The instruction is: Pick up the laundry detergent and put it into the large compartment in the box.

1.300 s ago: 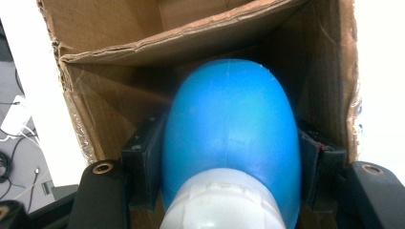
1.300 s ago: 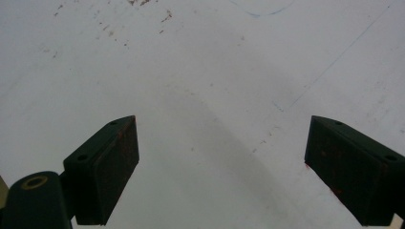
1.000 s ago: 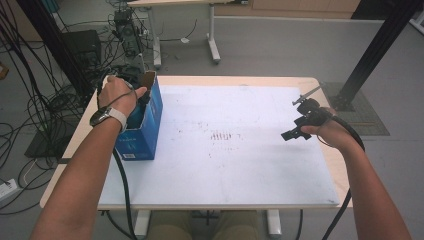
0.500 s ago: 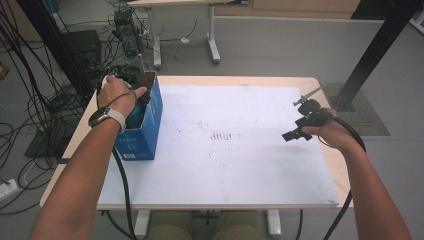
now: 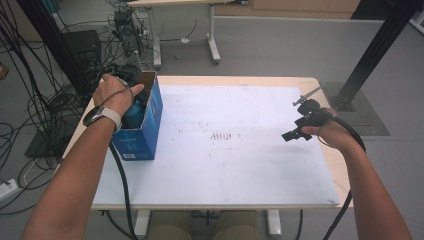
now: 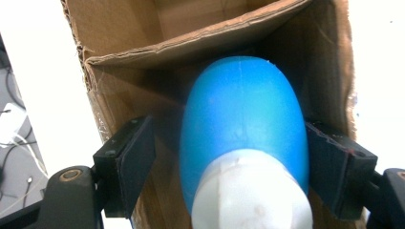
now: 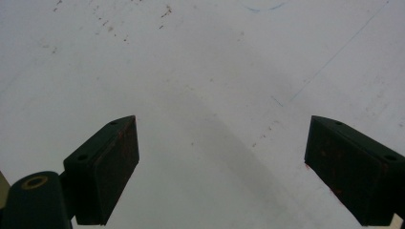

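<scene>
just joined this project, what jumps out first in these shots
A blue bottle with a white cap sits inside an open cardboard box at the table's left edge. The left gripper straddles it, jaws just opening. The right gripper hangs open over the bare white tabletop.

The bottle (image 6: 243,119) between my jaws looked like smooth, matt blue plastic with a paler, frosted white cap (image 6: 250,191). The box (image 6: 200,43) around it was raw brown corrugated cardboard with rough torn edges and a glossy blue printed outside (image 5: 142,135). The counter (image 7: 200,71) was a smooth white sheet, scuffed and speckled with reddish marks.
</scene>
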`<state>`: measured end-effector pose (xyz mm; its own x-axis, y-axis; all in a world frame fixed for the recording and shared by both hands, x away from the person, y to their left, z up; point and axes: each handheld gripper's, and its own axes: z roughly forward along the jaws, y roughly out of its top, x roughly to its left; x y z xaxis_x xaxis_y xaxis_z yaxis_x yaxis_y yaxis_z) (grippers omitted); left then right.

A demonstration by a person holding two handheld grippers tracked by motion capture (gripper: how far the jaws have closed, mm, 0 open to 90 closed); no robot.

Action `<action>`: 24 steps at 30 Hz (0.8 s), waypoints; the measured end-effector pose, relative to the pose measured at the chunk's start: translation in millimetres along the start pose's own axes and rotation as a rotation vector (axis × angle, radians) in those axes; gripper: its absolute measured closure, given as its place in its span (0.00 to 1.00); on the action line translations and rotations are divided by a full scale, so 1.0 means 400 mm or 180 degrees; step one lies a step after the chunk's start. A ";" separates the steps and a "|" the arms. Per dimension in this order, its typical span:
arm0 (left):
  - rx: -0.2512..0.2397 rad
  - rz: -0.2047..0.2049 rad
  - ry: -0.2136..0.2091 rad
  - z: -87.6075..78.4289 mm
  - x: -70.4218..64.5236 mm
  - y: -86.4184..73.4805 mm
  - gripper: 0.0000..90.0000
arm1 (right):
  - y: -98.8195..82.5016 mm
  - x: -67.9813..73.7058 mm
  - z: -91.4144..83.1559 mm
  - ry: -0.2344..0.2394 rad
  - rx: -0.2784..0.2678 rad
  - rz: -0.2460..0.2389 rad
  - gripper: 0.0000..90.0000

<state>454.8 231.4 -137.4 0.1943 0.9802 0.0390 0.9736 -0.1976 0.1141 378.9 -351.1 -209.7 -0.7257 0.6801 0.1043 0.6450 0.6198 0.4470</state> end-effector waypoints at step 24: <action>-0.0301 0.0207 -0.0171 -0.131 0.006 -0.042 0.16 | 0.008 0.020 -0.024 -0.0043 -0.0026 -0.0066 0.13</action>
<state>432.5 236.3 -87.2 0.2652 0.9642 -0.0036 0.9436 -0.2588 0.2064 372.8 -347.4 -198.9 -0.7355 0.6724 0.0829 0.6279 0.6306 0.4563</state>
